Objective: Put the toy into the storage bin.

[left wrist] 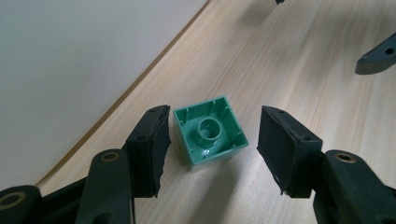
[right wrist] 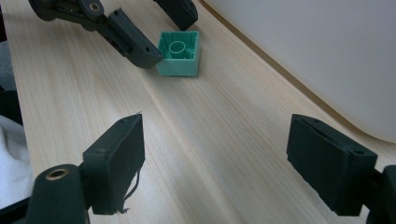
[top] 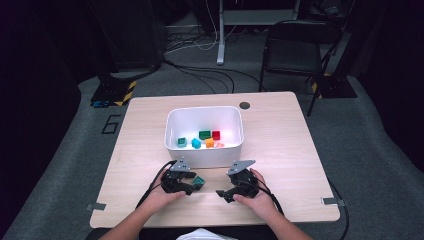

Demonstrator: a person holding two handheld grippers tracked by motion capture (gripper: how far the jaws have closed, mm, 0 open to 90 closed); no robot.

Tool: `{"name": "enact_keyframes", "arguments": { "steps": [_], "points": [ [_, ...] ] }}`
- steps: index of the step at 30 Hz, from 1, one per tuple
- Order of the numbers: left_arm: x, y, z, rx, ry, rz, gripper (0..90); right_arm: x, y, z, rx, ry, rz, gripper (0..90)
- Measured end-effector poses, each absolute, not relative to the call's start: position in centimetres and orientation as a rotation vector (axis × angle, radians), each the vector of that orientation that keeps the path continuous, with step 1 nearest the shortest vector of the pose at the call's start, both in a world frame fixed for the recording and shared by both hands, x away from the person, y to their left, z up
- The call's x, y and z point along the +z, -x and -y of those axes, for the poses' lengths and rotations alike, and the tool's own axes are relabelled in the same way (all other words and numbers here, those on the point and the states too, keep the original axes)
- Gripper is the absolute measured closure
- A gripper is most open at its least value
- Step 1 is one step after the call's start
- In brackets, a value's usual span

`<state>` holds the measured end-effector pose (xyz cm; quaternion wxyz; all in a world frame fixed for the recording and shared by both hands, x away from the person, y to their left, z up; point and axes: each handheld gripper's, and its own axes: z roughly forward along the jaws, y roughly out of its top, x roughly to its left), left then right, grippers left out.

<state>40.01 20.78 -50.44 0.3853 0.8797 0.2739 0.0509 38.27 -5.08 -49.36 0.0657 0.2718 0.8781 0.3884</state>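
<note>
A green toy brick (left wrist: 210, 133), lying hollow side up on the table (top: 280, 150) beside the white bin (top: 172, 125), is being straddled, ungripped, by the parted left gripper (left wrist: 212, 140); the right gripper (right wrist: 215, 163) is being held apart with nothing between its jaws.

The white bin (top: 204, 150) stands as a wall across the middle of the high view, its near side just above both claws, blocking any level pass toward the top of the frame. The left claw (top: 192, 186) straddles the green block (left wrist: 210, 135), with a narrow gap at one pad and a wider one at the other. Between the two claws lies a strip of bare worktop (top: 210, 200). The right claw (right wrist: 215, 163) has bare wood between its wide-apart jaws. Left and right of the bin the worktop lies bare to its edges.
</note>
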Motion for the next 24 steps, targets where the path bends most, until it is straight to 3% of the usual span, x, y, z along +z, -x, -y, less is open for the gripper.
{"name": "enact_keyframes", "arguments": {
  "steps": [6, 11, 24],
  "points": [
    [-50.9, -40.2, -20.2, 0.138, -2.264, -0.683, 46.6, -49.4, -38.3, 5.1, 1.168, -0.807, -2.653, 18.6],
    [-51.1, -40.3, -20.0, 0.160, -2.274, -0.669, 56.3, -49.4, -38.3, 5.1, 1.167, -0.805, -2.653, 18.7],
    [-50.1, -39.9, -20.1, 0.174, -2.273, -0.641, 58.4, -49.4, -38.3, 5.1, 1.167, -0.805, -2.654, 18.7]
  ]
}}
